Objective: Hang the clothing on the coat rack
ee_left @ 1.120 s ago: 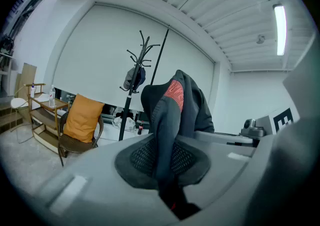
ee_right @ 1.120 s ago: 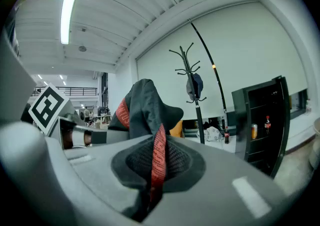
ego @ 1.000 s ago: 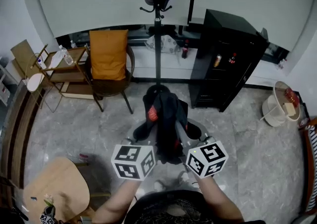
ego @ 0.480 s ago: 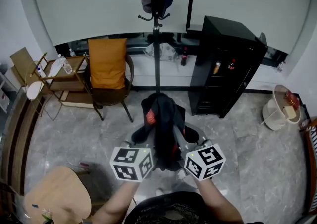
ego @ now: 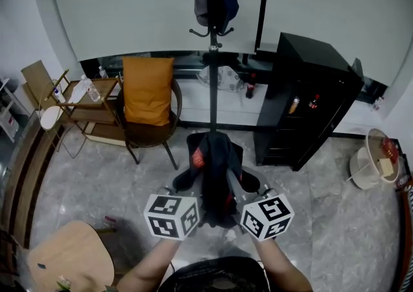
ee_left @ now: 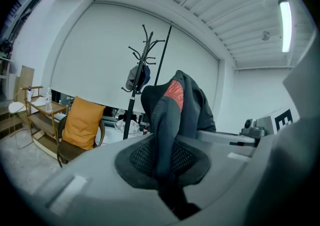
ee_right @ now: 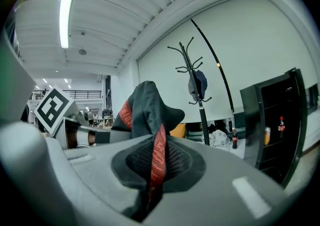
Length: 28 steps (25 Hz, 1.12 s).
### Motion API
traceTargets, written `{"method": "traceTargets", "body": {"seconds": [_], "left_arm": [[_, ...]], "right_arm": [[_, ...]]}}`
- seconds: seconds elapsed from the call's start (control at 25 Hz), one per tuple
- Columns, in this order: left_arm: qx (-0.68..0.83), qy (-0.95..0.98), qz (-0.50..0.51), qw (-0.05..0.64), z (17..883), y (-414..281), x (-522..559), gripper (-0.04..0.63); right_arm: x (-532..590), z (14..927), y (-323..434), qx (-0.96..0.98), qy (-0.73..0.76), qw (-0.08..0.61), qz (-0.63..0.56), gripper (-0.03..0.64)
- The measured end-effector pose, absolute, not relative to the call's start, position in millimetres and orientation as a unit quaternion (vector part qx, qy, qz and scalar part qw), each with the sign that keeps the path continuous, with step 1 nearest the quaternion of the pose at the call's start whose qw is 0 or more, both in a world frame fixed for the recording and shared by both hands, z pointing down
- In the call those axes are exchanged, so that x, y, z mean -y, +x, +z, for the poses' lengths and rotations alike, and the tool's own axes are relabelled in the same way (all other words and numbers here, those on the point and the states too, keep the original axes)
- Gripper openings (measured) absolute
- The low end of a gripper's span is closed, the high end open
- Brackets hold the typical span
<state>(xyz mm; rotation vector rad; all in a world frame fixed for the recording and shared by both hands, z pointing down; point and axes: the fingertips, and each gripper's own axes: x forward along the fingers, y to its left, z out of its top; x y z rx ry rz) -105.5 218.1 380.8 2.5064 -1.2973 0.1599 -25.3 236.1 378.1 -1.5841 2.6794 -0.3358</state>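
Looks matt and soft in the dark cloth jacket [ego: 216, 171]. Gleams on the black metal coat rack [ego: 213, 77], polished stone floor [ego: 97, 174] and glossy black cabinet [ego: 310, 97]. Shows smooth pale wood on the table [ego: 68, 258].

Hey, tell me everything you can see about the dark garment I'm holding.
The garment is dark, soft-looking fabric with a red printed band and a red patch. It is bunched into a heap, held above the floor. The left hand-held gripper and the right hand-held gripper are each shut on a fold. The coat rack stands ahead, not touching it.
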Motion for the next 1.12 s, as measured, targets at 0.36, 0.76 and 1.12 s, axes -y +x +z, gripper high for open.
{"method": "traceTargets", "body": {"seconds": [0.36, 0.76, 1.12], "left_arm": [[0.472, 0.866, 0.054, 0.156, 372.2, -82.9, -162.3, 0.032], [0.485, 0.858, 0.067, 0.155, 372.1, -39.7, -118.1, 0.032], [0.5, 0.848, 0.074, 0.159, 380.5, -13.5, -94.8, 0.032]], "right_arm": [[-178.0, 370.2, -0.3, -0.867, -0.487, 0.005, -0.106, 0.021], [-131.1, 370.6, 43.8, -0.876, -0.47, 0.009, -0.111, 0.021], [-102.4, 377.1, 72.9, -0.884, -0.453, 0.006, -0.116, 0.02]]}}
